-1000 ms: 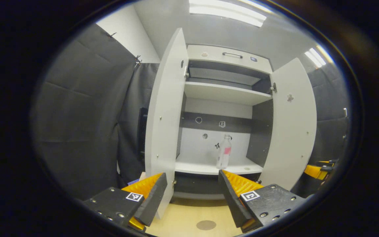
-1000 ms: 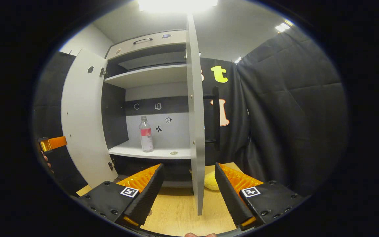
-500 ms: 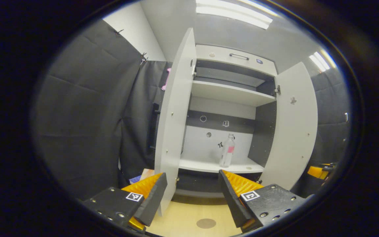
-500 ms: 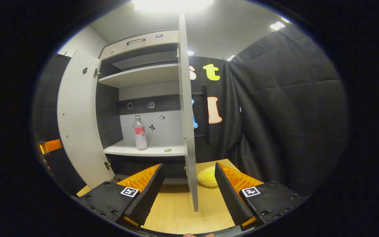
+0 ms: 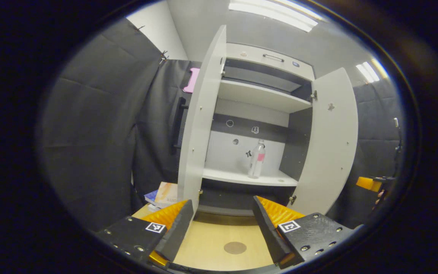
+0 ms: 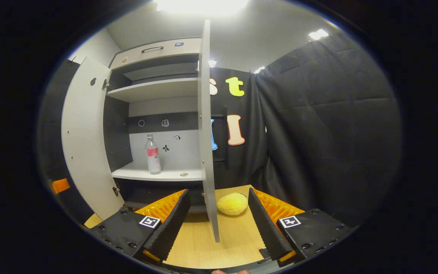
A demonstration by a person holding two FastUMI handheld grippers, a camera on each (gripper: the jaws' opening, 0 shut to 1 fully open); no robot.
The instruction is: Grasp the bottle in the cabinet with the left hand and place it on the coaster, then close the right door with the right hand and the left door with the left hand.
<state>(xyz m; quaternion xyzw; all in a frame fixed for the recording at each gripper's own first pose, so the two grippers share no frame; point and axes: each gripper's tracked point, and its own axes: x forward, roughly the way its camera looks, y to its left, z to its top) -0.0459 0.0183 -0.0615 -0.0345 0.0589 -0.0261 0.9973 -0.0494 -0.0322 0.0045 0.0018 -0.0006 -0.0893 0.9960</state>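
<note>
The tall two-door cabinet (image 5: 264,110) stands at the back of the pale wooden table (image 5: 219,239), both doors swung out toward the viewer. In the left gripper view the clear plastic bottle (image 5: 257,159) stands upright on the cabinet's lower shelf (image 5: 242,177), right of its middle, between the left door (image 5: 200,121) and the right door (image 5: 329,144). A flat round brown coaster (image 5: 235,247) lies on the table in front of the cabinet, between the left gripper (image 5: 222,224) fingers. A stack of books (image 5: 162,194) lies on the table left of the left door. In the right gripper view a yellow rounded soft object (image 6: 232,203) sits on the table just right of the right door's edge, ahead of the right gripper (image 6: 217,224).
</note>
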